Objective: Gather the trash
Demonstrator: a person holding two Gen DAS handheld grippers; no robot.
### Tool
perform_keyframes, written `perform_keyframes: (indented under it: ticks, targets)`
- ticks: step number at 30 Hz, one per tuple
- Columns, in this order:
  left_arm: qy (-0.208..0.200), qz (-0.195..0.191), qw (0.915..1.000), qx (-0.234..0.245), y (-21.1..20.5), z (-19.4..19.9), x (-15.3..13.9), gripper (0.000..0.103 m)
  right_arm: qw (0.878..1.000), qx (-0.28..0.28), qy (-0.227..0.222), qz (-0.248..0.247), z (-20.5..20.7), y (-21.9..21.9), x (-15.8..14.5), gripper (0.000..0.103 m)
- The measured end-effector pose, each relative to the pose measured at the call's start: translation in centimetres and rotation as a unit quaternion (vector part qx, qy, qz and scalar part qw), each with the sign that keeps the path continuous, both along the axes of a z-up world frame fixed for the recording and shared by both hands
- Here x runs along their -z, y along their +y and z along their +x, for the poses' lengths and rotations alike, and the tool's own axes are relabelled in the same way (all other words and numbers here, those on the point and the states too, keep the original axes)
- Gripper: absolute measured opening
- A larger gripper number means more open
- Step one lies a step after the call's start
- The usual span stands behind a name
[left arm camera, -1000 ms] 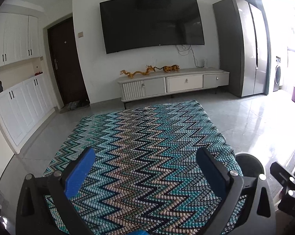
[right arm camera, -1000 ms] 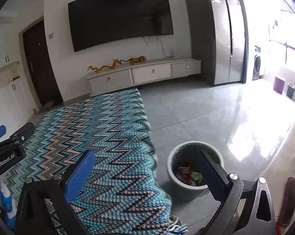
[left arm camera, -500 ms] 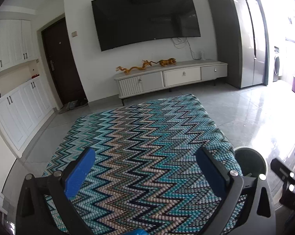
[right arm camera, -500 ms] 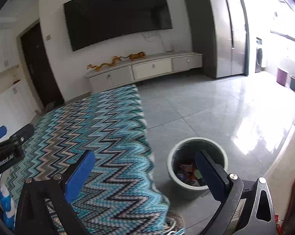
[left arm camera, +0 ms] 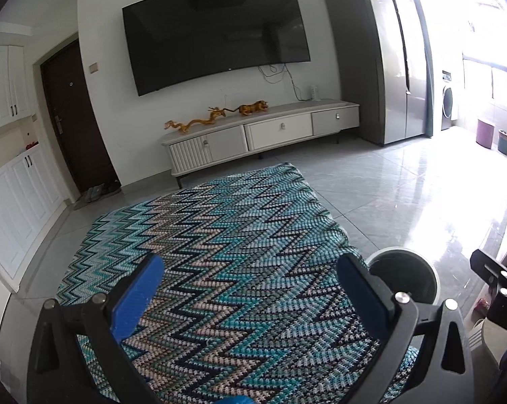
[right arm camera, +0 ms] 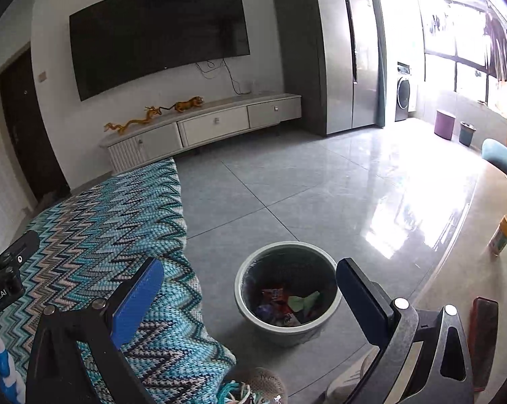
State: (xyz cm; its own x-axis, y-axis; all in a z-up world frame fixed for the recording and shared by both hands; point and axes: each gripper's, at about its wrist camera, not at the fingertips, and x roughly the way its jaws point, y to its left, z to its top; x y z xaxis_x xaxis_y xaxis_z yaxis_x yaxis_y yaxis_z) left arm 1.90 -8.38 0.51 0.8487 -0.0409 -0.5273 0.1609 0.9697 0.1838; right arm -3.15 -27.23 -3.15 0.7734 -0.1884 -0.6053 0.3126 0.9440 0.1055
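A round grey trash bin (right arm camera: 288, 298) stands on the tiled floor just right of a surface covered by a zigzag-patterned cloth (right arm camera: 112, 235). Red and green wrappers (right arm camera: 287, 299) lie inside it. My right gripper (right arm camera: 250, 288) hangs open above the cloth's right edge and the bin, with nothing between its blue pads. My left gripper (left arm camera: 250, 286) is open too, empty, over the middle of the zigzag cloth (left arm camera: 226, 245). In the left wrist view the bin (left arm camera: 403, 279) shows beside the right finger, and the other gripper's black frame (left arm camera: 499, 286) is at the right edge.
A white TV cabinet (left arm camera: 260, 134) with gold figurines stands under a wall-mounted TV (left arm camera: 216, 33). A tall grey fridge (right arm camera: 327, 50) is at the back right. A yellow-capped bottle (right arm camera: 502, 235) and a dark red phone (right arm camera: 484, 340) lie on the beige counter at right. A sandal (right arm camera: 263, 387) lies below the bin.
Both grippers have risen and tilted slightly, so the cloth and bin sit lower and further off in view. Both stayed open and empty.
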Motion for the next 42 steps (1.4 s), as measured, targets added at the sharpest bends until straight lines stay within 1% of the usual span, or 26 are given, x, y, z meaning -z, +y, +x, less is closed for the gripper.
perform_keyframes:
  ticks: [7,9,12,15,18,25,42]
  targets:
    - [0.019,0.007,0.9998,0.008,-0.8,1.0,1.6,0.103,1.0,0.017,0.024,-0.008,0.8,-0.3,1.2,0.103]
    - [0.024,0.009,0.9997,0.005,-0.7,1.3,1.9,0.103,1.0,0.008,0.027,-0.002,1.0,-0.2,1.4,0.103]
    - [0.021,0.007,0.9997,-0.006,0.3,1.7,1.8,0.103,0.999,-0.022,0.027,0.016,1.7,0.9,1.7,0.103]
    - [0.021,0.005,0.9996,-0.02,1.3,2.1,1.8,0.103,0.998,-0.047,0.026,0.014,2.3,2.4,1.7,0.103]
    - [0.02,0.009,0.9993,-0.03,2.2,2.4,1.9,0.103,0.997,-0.075,0.025,0.021,2.8,3.7,1.7,0.103]
    - [0.021,0.011,0.9982,-0.055,4.4,2.5,1.9,0.103,0.993,-0.113,0.023,0.019,3.6,6.1,1.8,0.103]
    - [0.036,0.023,0.9959,-0.079,7.0,1.4,2.6,0.103,0.989,-0.144,0.02,0.022,3.9,8.2,1.6,0.103]
